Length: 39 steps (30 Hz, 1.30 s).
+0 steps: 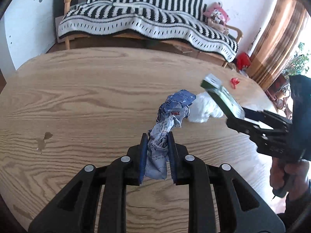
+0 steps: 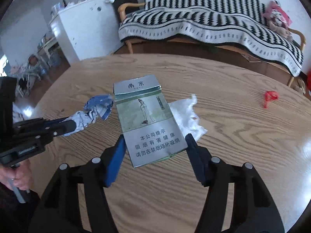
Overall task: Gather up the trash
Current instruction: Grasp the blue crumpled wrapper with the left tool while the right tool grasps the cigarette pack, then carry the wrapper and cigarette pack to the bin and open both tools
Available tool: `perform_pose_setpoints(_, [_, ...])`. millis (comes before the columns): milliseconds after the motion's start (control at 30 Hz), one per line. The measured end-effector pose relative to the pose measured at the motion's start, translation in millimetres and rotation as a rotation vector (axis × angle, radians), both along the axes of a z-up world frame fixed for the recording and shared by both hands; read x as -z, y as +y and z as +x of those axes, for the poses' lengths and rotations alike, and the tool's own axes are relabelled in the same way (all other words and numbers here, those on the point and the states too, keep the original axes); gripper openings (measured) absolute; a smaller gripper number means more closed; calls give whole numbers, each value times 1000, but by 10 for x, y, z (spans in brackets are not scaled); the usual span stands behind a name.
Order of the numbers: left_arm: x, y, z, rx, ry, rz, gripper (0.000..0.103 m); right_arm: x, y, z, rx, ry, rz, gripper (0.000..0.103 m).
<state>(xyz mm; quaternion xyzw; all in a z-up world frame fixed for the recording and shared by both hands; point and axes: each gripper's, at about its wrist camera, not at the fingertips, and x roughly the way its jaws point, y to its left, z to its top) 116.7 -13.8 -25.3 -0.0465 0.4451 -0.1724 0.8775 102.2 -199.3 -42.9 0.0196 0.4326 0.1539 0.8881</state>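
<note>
Trash here is several scraps on and above the round, wood-grain desk (image 2: 223, 165). The crumpled blue-and-white printed wrapper (image 1: 167, 120) is pinched near its lower end by the left tongs (image 1: 156, 136), jaws narrowed onto the paper, so most of it sticks out loose beyond the tips; it looks lifted off the desk, probably for carrying away. The flattened silver-and-green cardboard cigarette pack (image 2: 148, 120) sits between the jaws of the right tongs (image 2: 154, 141), held across its width at its printed lower end; the jaws stand fairly wide because the pack is broad. From the left wrist view the pack tilts upward above the desk, so it seems to be gripped, not lying flat.

Still on the desk are a crumpled white tissue (image 2: 189, 116), just behind the pack, and a small red scrap of wrapper (image 2: 270, 98), well apart toward the far right edge. Both tongs are full, so I judge these must wait. No bin shows in either view. Beyond the desk stand a wooden sofa with a black-and-white striped blanket (image 1: 147, 17) and a white cabinet (image 2: 85, 33).
</note>
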Motion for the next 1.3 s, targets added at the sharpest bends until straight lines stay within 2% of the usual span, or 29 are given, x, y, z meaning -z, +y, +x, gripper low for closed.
perform_pose_setpoints(300, [-186,-634,-120,102,-44,3,20,-227,-891,-561,205,-31,-1,61])
perform_pose_setpoints(400, [-220,-960,-195,144,-47,5,20,-239,-1279,-803,281,-26,-6,61])
perform_pose_setpoints(600, [-294,-1802,-468,274,-66,12,20,-207,-2205,-1538,455,-29,1,61])
perform_pose_setpoints(800, [-312,-2791,-910,429,-76,20,20,-70,-3159,-2427,656,-20,12,61])
perform_pose_setpoints(967, [-201,-3694,-1417,588,-70,14,20,30,-3850,-3265,840,-32,19,61])
perform_pose_setpoints(1133, [-150,-4461,-1986,744,-84,-7,19,208,-4392,-3989,1031,-21,28,61])
perform_pose_setpoints(1300, [108,-5136,-2534,899,-77,8,20,419,-4786,-4601,1175,14,52,61])
